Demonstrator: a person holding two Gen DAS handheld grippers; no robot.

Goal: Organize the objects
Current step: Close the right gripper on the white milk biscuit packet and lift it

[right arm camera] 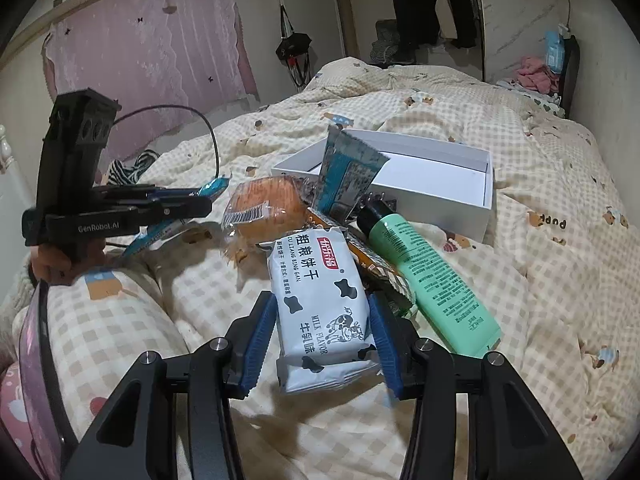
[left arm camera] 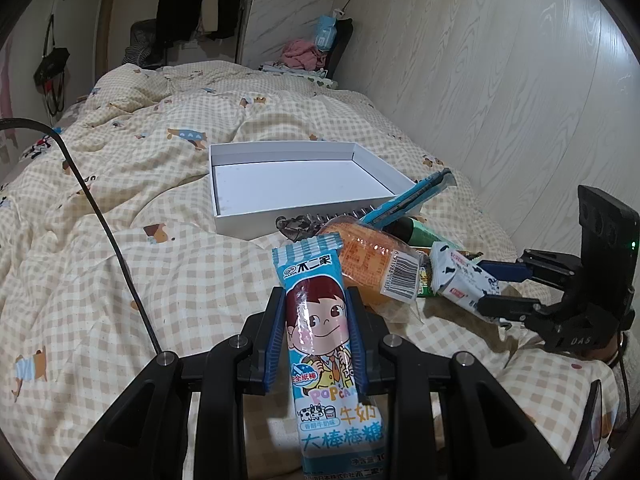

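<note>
My left gripper (left arm camera: 316,300) is shut on a blue lollipop packet (left arm camera: 324,344) with a cartoon face, held above the bed. My right gripper (right arm camera: 324,312) straddles a white milk-biscuit packet (right arm camera: 320,304); its blue pads touch the packet's sides, so it looks shut on it. In the left wrist view that packet (left arm camera: 464,276) sits between the right gripper's fingers (left arm camera: 504,272). An open white box (left arm camera: 296,184) (right arm camera: 432,184) lies on the quilt beyond a pile of snacks: an orange bread packet (left arm camera: 372,264) (right arm camera: 264,204), a blue wrapper (right arm camera: 344,172) and a green tube (right arm camera: 428,280).
The checked quilt (left arm camera: 152,184) covers the whole bed. A wood-panel wall (left arm camera: 500,80) runs along the right. Clothes and a pink cloth (left arm camera: 300,54) lie at the far end. A black cable (left arm camera: 108,232) trails from the left gripper.
</note>
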